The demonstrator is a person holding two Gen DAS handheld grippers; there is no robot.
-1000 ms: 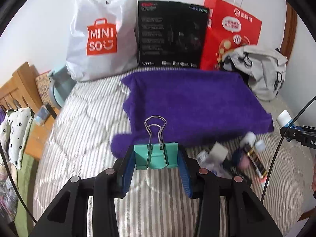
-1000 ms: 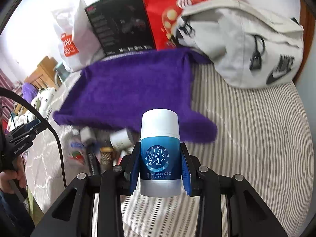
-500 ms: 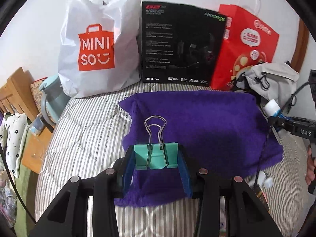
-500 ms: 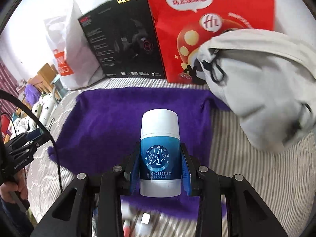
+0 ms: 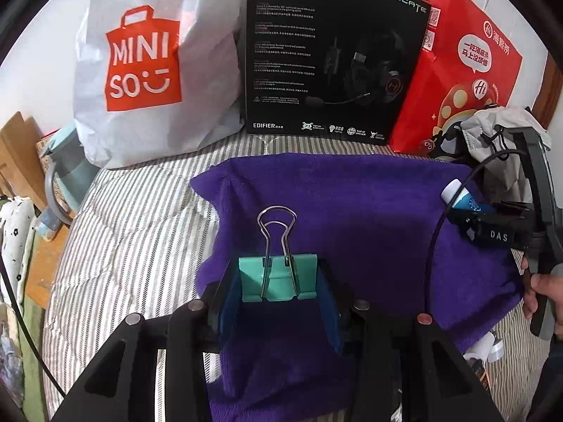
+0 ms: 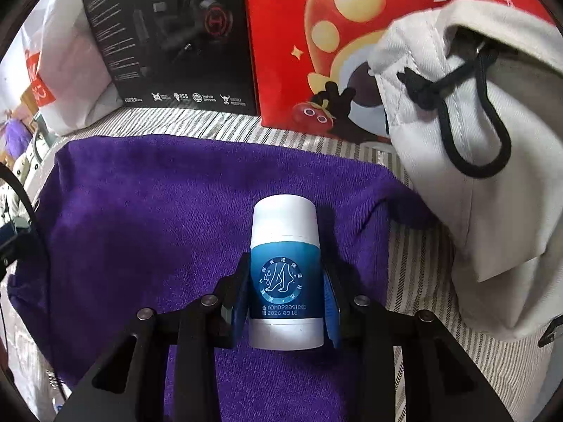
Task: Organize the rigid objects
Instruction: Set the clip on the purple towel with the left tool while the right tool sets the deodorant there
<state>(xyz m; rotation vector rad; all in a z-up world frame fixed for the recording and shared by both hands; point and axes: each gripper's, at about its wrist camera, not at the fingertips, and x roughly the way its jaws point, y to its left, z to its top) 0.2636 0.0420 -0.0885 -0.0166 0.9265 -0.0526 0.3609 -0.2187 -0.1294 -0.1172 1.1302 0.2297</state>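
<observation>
1. The left gripper (image 5: 278, 281) has its fingers pinching a teal binder clip (image 5: 278, 277) by the two flat sides, above the near left part of a purple towel (image 5: 352, 204).
2. The clip's long axis runs away from the camera along the fingers; its wire handles (image 5: 276, 225) point toward the far side of the bed (image 5: 133, 218), at the black headset box (image 5: 330, 52).
3. The right gripper (image 6: 285, 292) has its fingers clamped on a blue and white bottle (image 6: 285, 274), gripped on the blue labelled band, over the near right part of the towel (image 6: 158, 218).
4. The bottle's long axis lies along the fingers, white cap (image 6: 285, 219) to the far side and white base toward the camera.
5. In the left wrist view the same bottle (image 5: 462, 198) shows at the right, tilted with its cap up and to the left, and a hand (image 5: 543, 292) holds that gripper's handle.
6. Along the far edge of the striped bed stand a white Miniso bag (image 5: 147, 63), the box and a red paper bag (image 5: 464, 66); a grey-white bag (image 6: 475, 140) lies at the far right, just beside the towel's corner.
</observation>
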